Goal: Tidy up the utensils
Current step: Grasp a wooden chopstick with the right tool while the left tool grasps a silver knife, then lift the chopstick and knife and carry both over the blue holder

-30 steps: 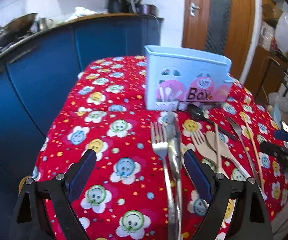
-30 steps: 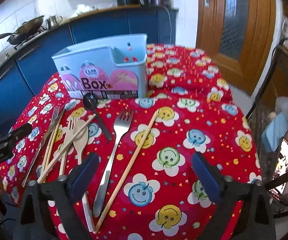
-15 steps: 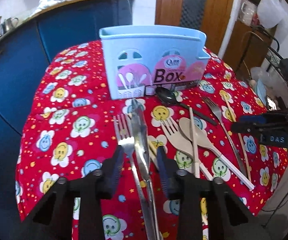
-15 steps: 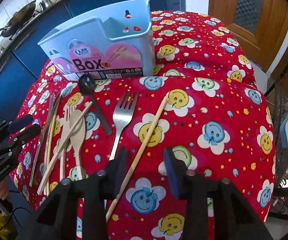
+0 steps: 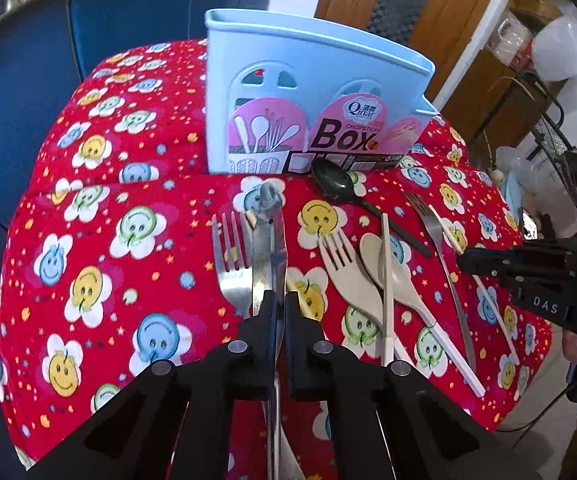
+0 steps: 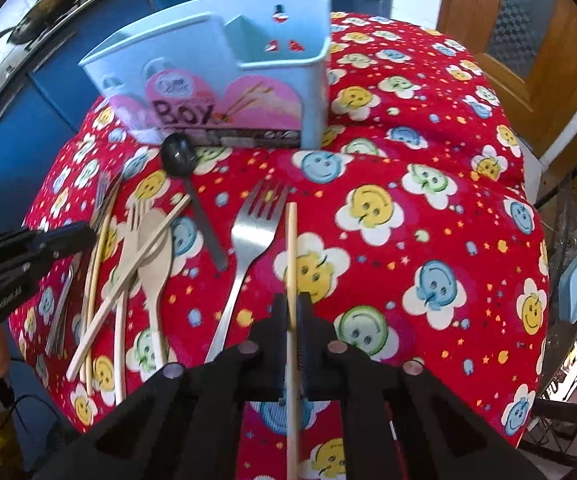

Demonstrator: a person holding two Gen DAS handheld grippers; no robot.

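A light blue utensil box [image 5: 312, 108] stands at the back of the red flowered tablecloth; it also shows in the right wrist view [image 6: 224, 76]. My left gripper [image 5: 280, 300] is shut on a steel knife [image 5: 268, 240] lying beside a steel fork [image 5: 232, 264]. My right gripper [image 6: 291, 304] is shut on a wooden chopstick [image 6: 291, 248] lying next to another steel fork [image 6: 248, 240]. A black spoon [image 6: 180, 156], a beige fork [image 5: 344, 272], a beige spoon [image 5: 384, 264] and more chopsticks lie between the grippers.
The tablecloth [image 6: 428, 184] drops off at its edges. A blue kitchen counter [image 5: 28, 80] stands behind left, a wooden door [image 6: 528, 40] at the right. A wire rack [image 5: 560, 152] stands beside the table.
Both grippers have closed from wide open and come down: the left onto the knife, the right onto the chopstick.
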